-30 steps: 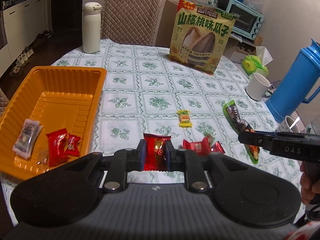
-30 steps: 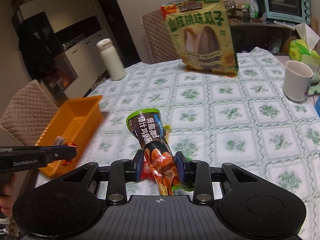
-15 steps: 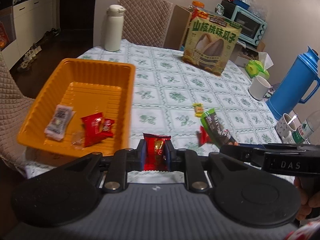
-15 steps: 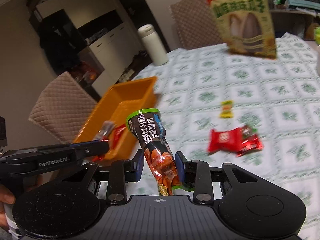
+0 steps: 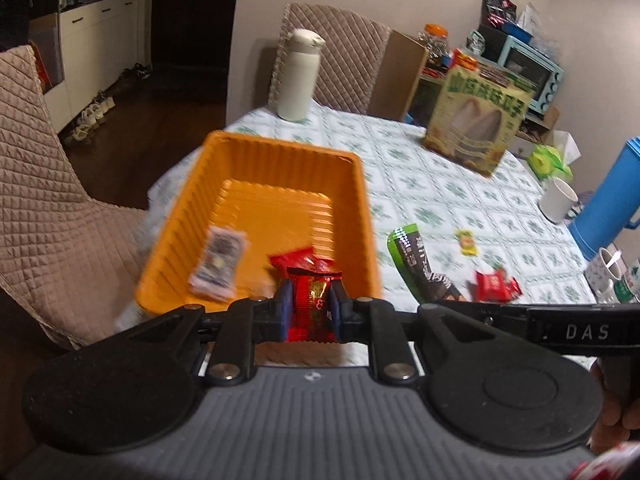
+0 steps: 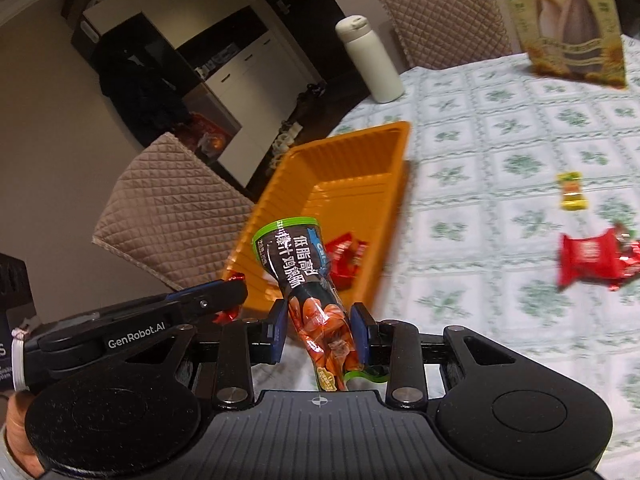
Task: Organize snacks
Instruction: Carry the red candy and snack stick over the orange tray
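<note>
My left gripper (image 5: 310,300) is shut on a small red snack packet (image 5: 313,306) and hovers at the near rim of the orange tray (image 5: 276,150). Inside the tray lie a white packet (image 5: 218,264) and red packets (image 5: 298,262). My right gripper (image 6: 318,332) is shut on a long black-and-green chicken snack pouch (image 6: 304,276), held upright just right of the tray (image 6: 344,152). The left gripper (image 6: 224,300) shows at the lower left of the right wrist view. On the tablecloth lie red packets (image 6: 592,258) and a small yellow candy (image 6: 572,192).
A big sunflower-seed bag (image 5: 476,120) stands at the back of the table, with a white flask (image 5: 298,74) at its far left. A blue jug (image 5: 604,204) and white mugs (image 5: 558,200) stand at the right. Quilted chairs (image 5: 44,184) flank the table.
Both grippers have swung left across the table with their snacks still held. The tray has come from the left side of the views to directly ahead of the fingers.
</note>
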The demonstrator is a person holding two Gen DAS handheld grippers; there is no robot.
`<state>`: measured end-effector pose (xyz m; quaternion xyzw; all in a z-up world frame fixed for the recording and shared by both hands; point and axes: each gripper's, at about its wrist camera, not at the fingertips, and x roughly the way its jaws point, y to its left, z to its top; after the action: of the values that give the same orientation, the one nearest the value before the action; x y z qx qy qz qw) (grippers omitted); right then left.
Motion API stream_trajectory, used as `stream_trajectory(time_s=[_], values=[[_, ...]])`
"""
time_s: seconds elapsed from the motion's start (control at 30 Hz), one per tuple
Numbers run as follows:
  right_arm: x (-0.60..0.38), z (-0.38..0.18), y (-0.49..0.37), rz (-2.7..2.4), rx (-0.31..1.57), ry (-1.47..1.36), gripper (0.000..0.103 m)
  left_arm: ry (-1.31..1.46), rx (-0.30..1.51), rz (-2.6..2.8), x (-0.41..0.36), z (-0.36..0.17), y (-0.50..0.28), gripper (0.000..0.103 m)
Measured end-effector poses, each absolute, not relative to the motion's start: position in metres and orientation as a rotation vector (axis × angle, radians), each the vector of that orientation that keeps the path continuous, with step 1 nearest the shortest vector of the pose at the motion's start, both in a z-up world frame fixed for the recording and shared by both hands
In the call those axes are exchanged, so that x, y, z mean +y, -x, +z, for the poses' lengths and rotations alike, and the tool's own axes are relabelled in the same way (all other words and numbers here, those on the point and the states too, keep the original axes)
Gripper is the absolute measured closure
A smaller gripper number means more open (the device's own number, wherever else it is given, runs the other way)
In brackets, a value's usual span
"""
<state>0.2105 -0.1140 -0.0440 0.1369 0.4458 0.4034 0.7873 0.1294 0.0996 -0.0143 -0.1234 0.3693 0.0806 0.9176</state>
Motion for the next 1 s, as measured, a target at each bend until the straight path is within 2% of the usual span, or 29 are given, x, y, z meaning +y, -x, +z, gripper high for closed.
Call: stream_trajectory(time_s=[0.47,1.0], values=[[-0.038,-0.050,-0.247,0.778,0.946,-0.316,0.069,0.204,0.753,0.160,0.167,-0.017,-0.181,0.085],[0.018,-0.078,-0.308,0.691,0.956,-0.196,0.068,0.189,0.810,0.160,0.199,-0.046,-0.246,0.085]])
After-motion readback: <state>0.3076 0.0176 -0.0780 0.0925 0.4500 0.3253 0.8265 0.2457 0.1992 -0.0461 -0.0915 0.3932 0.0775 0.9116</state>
